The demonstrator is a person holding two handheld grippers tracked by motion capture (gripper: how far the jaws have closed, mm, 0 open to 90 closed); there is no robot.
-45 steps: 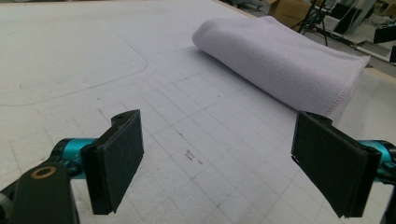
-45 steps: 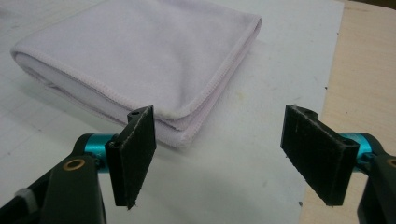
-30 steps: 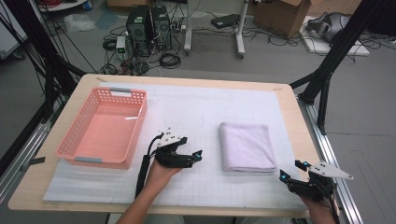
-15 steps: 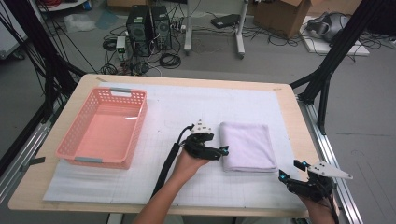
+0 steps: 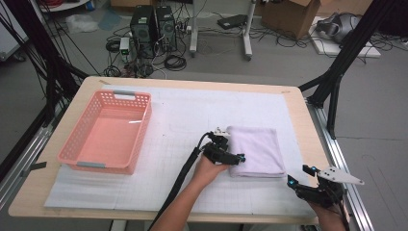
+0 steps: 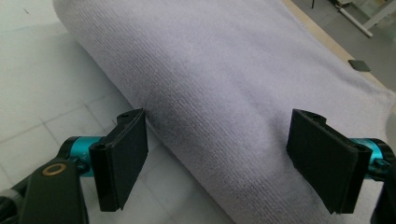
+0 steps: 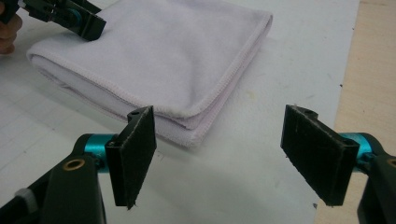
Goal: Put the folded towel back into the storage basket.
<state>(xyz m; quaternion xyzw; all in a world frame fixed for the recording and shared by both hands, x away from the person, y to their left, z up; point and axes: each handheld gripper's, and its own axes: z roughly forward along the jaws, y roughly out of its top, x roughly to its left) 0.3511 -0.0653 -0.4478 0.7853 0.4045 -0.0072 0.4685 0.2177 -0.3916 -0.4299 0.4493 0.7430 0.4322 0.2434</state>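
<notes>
Folded towel [image 5: 255,151] lies flat on the table [image 5: 293,103], right of centre. Left claw [image 5: 230,150] sits at its rounded fold edge, jaws apart astride the fold, likely lined up to pinch there. Right claw [image 5: 302,177] waits open near the towel's near corner. Pink basket [image 5: 108,131] stands well apart, with open mat between.

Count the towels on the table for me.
1. A folded towel lies on the mat right of the basket, with the left gripper at its near left edge. The basket looks empty.
</notes>
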